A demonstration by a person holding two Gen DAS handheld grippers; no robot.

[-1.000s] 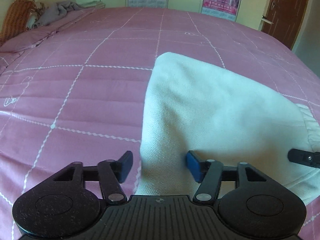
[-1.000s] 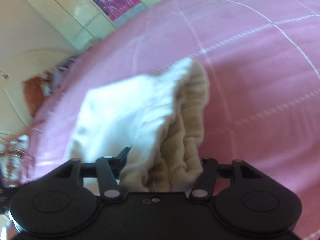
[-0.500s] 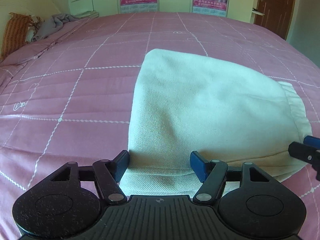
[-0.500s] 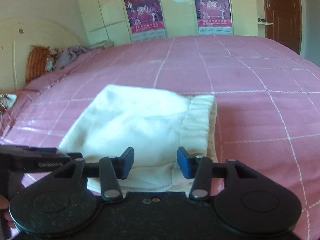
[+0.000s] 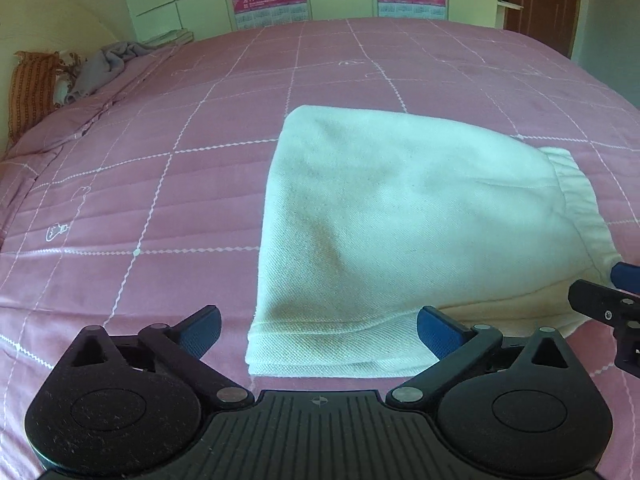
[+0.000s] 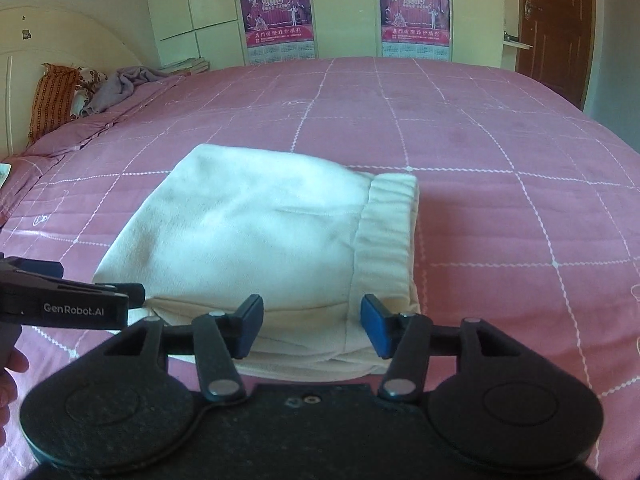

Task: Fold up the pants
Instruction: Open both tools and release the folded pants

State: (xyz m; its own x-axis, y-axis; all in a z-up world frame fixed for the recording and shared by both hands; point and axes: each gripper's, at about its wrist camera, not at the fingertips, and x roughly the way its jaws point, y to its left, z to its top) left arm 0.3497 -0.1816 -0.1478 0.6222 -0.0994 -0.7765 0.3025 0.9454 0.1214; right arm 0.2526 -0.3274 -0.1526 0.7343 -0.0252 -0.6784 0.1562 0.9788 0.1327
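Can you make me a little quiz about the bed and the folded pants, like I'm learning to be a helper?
1. True or false: the white pants lie folded on the pink bedspread.
2. How many calendar posters hang on the wardrobe? A one, B two, C four.
3. Is the left gripper squeezing the pants?

Key:
1. True.
2. B.
3. No; its jaws are opening, nothing pressed.

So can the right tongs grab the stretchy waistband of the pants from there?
Probably yes. The waistband lies just ahead of the right tongs, whose jaws are opening, with nothing in between.
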